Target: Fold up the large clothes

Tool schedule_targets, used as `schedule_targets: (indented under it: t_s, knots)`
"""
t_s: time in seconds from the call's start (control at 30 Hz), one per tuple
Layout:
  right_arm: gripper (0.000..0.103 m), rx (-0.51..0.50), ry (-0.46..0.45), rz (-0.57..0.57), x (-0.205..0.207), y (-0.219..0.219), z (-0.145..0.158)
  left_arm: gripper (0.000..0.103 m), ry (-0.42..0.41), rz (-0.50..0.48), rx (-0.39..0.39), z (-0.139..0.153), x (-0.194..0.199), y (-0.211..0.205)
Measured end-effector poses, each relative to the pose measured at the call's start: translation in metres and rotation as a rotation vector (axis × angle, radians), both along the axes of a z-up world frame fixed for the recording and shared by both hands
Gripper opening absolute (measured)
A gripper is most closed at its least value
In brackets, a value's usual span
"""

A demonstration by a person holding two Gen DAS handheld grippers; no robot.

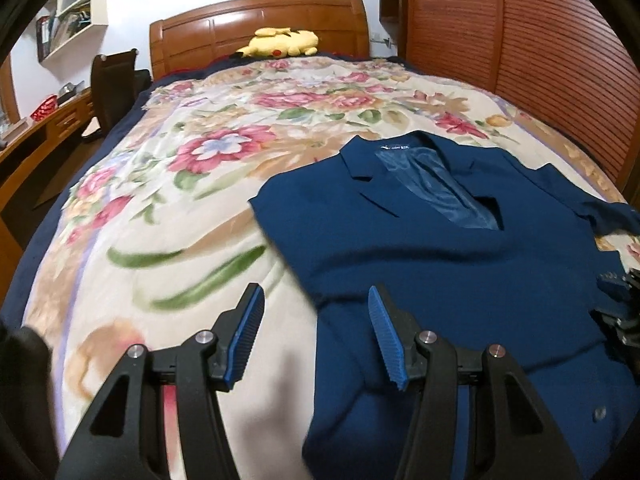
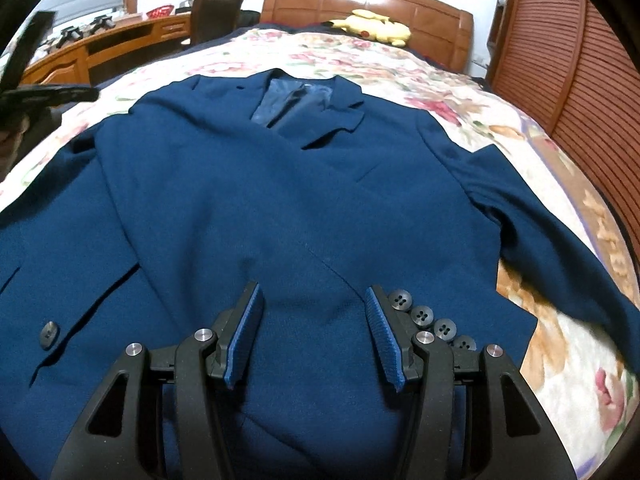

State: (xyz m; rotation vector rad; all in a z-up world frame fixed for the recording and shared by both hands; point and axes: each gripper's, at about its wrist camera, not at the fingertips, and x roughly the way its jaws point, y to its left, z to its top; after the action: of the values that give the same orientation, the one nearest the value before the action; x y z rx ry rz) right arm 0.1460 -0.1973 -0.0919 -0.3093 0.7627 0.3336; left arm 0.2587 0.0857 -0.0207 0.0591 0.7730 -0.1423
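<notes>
A navy blue suit jacket [image 1: 440, 256] lies face up on the floral blanket, collar toward the headboard. It fills the right wrist view [image 2: 248, 184], with one sleeve folded across the front and its cuff buttons [image 2: 434, 322] by my right finger. My left gripper [image 1: 316, 300] is open and empty, above the jacket's left edge. My right gripper [image 2: 312, 300] is open and empty, just above the jacket's lower front. The right gripper also shows at the right edge of the left wrist view [image 1: 620, 304].
The floral blanket [image 1: 180, 208] covers the bed. A yellow plush toy [image 1: 282, 42] lies by the wooden headboard [image 1: 256, 20]. A wooden slatted wall [image 1: 540, 48] runs along the right side. A desk [image 1: 44, 128] and dark chair [image 1: 112, 80] stand left of the bed.
</notes>
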Motion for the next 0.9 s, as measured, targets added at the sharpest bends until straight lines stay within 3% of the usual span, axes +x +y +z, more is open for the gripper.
schedule_targets:
  t_s: [0.27, 0.57, 0.67, 0.7, 0.77, 0.9]
  knots:
    - [0.056, 0.007, 0.002, 0.004, 0.0, -0.001, 0.0, 0.053, 0.094, 0.014, -0.014, -0.026, 0.054, 0.0]
    - [0.056, 0.005, 0.0, 0.007, 0.0, 0.001, 0.0, 0.052, 0.176, 0.06, -0.112, -0.04, 0.092, 0.019]
    - [0.056, 0.004, -0.002, 0.007, 0.0, 0.003, 0.0, 0.032, 0.195, 0.054, -0.157, -0.041, 0.098, 0.019]
    - [0.056, 0.004, -0.002, 0.007, 0.0, 0.003, 0.0, 0.021, 0.192, 0.057, -0.157, -0.041, 0.099, 0.018]
    - [0.056, 0.006, -0.001, 0.007, 0.0, 0.003, 0.0, 0.011, 0.183, 0.049, -0.127, -0.038, 0.1, 0.014]
    - [0.056, 0.02, -0.02, 0.017, -0.003, 0.002, 0.007, 0.007, 0.139, 0.041, -0.051, -0.026, 0.103, 0.007]
